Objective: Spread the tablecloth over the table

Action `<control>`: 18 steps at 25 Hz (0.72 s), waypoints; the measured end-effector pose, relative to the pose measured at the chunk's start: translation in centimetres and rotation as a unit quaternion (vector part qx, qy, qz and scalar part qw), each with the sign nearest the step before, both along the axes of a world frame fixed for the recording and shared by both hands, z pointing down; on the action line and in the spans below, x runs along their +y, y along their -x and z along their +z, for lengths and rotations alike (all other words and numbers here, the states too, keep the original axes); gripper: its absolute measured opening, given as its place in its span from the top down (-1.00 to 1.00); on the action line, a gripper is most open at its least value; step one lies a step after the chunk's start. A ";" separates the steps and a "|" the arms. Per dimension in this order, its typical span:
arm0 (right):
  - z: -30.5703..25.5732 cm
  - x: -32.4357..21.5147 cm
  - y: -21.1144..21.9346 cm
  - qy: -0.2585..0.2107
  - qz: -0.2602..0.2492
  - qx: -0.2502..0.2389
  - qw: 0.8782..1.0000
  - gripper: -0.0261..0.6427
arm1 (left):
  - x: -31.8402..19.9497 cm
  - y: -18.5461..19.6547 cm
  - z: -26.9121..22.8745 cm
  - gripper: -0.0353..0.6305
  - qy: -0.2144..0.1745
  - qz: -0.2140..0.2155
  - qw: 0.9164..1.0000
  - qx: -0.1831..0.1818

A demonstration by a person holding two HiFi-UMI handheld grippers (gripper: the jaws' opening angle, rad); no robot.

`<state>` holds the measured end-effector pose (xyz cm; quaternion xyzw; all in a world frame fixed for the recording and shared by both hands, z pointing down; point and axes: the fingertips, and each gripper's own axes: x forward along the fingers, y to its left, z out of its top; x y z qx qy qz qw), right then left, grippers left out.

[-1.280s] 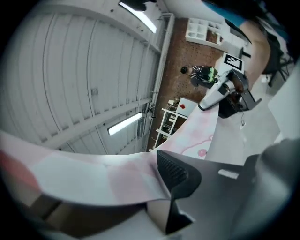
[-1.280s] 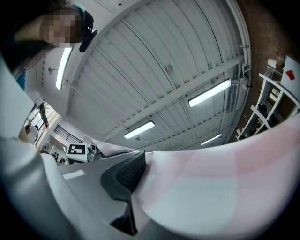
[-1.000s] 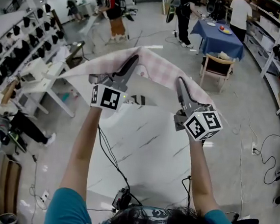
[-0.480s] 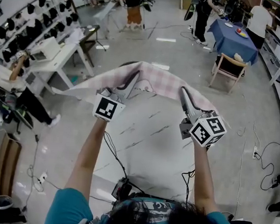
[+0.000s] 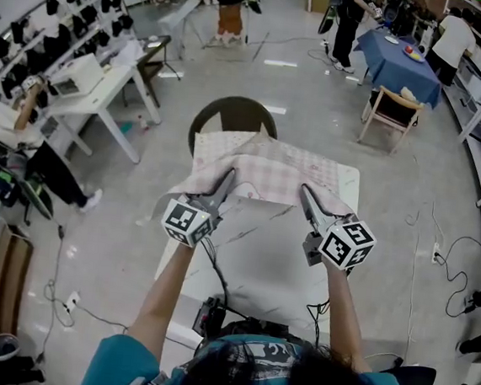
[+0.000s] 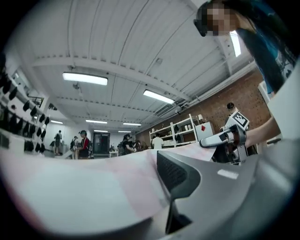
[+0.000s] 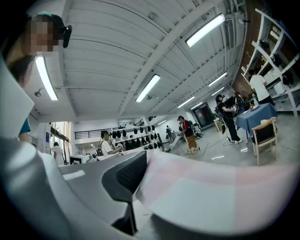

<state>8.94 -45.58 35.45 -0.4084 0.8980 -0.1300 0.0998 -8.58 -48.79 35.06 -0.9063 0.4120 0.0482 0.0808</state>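
Left tool (image 5: pixel 227 179) and right tool (image 5: pixel 306 192) each pinch the near edge of the tablecloth (image 5: pixel 268 166) in head view. It's soft pink-and-white checked fabric, rumpled over the far half of the table (image 5: pixel 251 256), a rectangular white marble-look top with its near half bare. Both marker cubes (image 5: pixel 185 222) carry black-and-white square codes, no readable writing. Left gripper view: I see a textured dark pad pressed on pale cloth, jaws clamped on it. Right gripper view: jaws have just been closing, cloth pinched between them.
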 end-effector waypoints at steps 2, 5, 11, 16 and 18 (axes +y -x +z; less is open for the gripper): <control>1.3 0.9 0.5 0.016 0.003 0.002 1.000 0.78 | 1.0 0.5 1.4 0.64 0.022 0.011 1.000 0.019; 2.9 2.1 1.0 0.040 0.011 -0.005 0.999 0.78 | 2.2 1.1 3.0 0.64 0.043 0.021 0.998 0.032; 5.2 4.7 1.1 0.073 0.036 -0.013 0.997 0.77 | 4.5 1.4 5.2 0.64 0.080 0.042 0.995 0.046; 6.4 7.2 1.4 0.085 0.054 -0.013 0.995 0.78 | 6.3 1.7 6.9 0.64 0.115 0.073 0.988 0.067; 7.1 8.4 1.4 0.091 0.059 -0.017 0.994 0.77 | 7.1 1.7 7.6 0.63 0.128 0.081 0.986 0.076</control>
